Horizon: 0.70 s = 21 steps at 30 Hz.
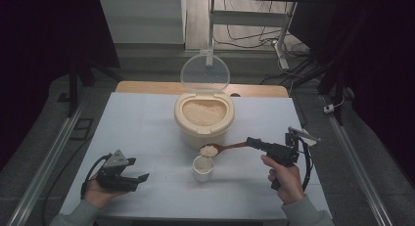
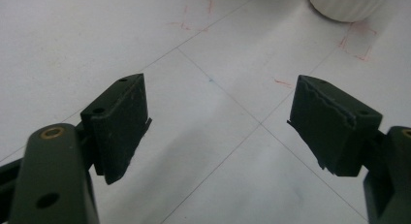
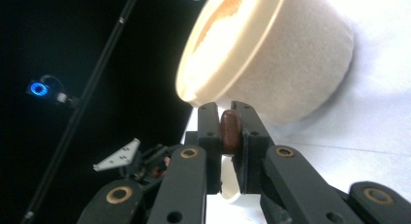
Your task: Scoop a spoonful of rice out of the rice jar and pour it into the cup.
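Note:
A beige rice container (image 1: 204,116) with its clear lid (image 1: 204,72) raised stands mid-table, full of rice. My right gripper (image 1: 252,142) is shut on the handle of a brown wooden spoon (image 1: 230,146). The spoon's bowl carries a heap of rice (image 1: 208,150) just above a small white cup (image 1: 202,168). In the right gripper view the spoon handle (image 3: 229,131) is pinched between the jaws, with the rice container (image 3: 271,54) behind. My left gripper (image 1: 139,179) rests open near the table's front left, nothing between its fingers (image 2: 121,122). The white cup (image 2: 346,3) sits beyond it.
The white table (image 1: 147,123) has faint red marks (image 2: 358,42) near the cup. A wooden board edge (image 1: 147,86) lies behind it. Metal desk legs and cables (image 1: 274,40) stand on the floor beyond. Dark curtains flank both sides.

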Motion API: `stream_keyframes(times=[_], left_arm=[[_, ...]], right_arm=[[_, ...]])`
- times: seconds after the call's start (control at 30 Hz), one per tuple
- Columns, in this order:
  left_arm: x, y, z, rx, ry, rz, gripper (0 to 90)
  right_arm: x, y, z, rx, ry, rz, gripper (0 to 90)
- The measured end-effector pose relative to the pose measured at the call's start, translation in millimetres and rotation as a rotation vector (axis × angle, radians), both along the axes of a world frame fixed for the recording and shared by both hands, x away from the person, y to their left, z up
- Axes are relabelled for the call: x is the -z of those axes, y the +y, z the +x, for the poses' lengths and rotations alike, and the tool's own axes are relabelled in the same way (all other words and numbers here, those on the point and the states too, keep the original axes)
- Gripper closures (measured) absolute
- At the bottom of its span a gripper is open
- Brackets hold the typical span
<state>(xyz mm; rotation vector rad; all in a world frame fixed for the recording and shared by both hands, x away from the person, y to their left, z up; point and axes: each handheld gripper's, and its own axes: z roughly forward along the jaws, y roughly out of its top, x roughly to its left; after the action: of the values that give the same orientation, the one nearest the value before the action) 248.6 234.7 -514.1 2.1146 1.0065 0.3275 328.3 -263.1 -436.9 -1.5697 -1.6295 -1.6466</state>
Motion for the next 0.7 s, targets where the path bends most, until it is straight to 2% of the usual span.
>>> stream_keyframes(times=[0.3, 0.7], left_arm=[[-0.6, 0.9, 0.1, -0.004, -0.001, -0.004, 21.5], [-0.8, 0.8, 0.0, -0.006, -0.001, -0.004, 21.5]], right_arm=[[6.8, 8.1, 1.1, -0.009, -0.028, -0.074, 82.8], [0.0, 18.2, -6.0, -0.017, -0.14, -0.179, 82.8]])
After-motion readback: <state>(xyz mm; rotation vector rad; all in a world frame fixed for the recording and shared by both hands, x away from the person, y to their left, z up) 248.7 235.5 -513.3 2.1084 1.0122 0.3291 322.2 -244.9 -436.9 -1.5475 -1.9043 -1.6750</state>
